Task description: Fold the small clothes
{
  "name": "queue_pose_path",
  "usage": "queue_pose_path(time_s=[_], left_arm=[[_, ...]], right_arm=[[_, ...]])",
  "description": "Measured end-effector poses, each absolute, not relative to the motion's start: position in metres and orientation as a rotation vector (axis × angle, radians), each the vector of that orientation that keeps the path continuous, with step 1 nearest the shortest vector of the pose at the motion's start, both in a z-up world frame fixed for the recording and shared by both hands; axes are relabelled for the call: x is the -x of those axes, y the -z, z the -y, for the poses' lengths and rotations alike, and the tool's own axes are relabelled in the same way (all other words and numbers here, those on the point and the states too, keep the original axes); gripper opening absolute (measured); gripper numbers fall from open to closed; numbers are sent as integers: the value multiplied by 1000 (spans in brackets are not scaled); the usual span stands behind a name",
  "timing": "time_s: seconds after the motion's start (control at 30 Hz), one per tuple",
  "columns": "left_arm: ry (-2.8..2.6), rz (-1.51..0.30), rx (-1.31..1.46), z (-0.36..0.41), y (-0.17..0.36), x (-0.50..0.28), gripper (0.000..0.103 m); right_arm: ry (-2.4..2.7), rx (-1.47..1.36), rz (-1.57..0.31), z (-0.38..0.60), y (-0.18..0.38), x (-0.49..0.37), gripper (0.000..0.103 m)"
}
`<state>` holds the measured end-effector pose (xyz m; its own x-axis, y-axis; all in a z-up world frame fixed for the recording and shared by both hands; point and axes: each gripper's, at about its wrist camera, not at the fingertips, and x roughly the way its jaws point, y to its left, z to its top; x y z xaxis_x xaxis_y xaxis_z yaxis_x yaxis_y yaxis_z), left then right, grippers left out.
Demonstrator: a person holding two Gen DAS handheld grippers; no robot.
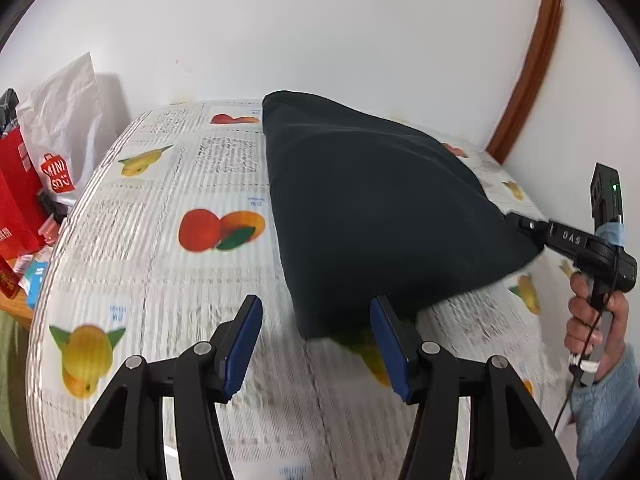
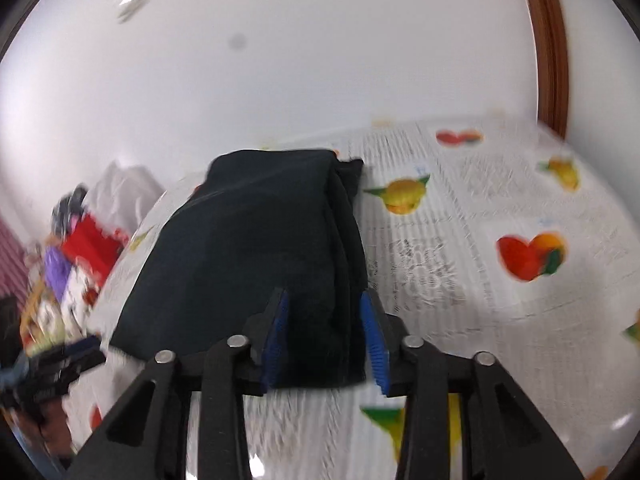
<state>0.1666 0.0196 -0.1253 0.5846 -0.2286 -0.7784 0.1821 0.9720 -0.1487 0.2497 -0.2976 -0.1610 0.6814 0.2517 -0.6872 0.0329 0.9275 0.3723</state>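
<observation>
Dark garment (image 1: 372, 200) is lying folded on the fruit-print tablecloth (image 1: 192, 184), toward the far side of the table, its far end near the white wall (image 1: 320, 20).

Left gripper (image 1: 316, 344) is sitting with its blue-padded fingers (image 1: 244, 344) spread apart and nothing between them; the right-hand pad is overlapping the garment's near corner in the left wrist view, but contact cannot be told through the blur.

Right gripper (image 2: 324, 340) is showing the garment's near edge lying between its blue pads (image 2: 276, 340). The pads are standing apart with cloth filling the space between them; whether they are actually pinching the fabric cannot be told. In the left wrist view the right gripper (image 1: 520, 224) is meeting the garment's right corner, the hand (image 1: 596, 320) gripping its handle.

A white Miniso bag (image 1: 64, 136) and a red box (image 1: 16, 192) are sitting at the left edge of the table
</observation>
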Motion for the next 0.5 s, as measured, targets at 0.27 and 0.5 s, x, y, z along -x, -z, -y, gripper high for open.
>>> queue_pose_path(time_s=[0.27,0.5], left_arm=[[184,-964,55,-14,126,-170,54],[152,-889,47,-2,87,-124,67]], right_arm=[[-14,-281,-824,294,158,-217,5],[68,-116,-826,271,107,-154,40]])
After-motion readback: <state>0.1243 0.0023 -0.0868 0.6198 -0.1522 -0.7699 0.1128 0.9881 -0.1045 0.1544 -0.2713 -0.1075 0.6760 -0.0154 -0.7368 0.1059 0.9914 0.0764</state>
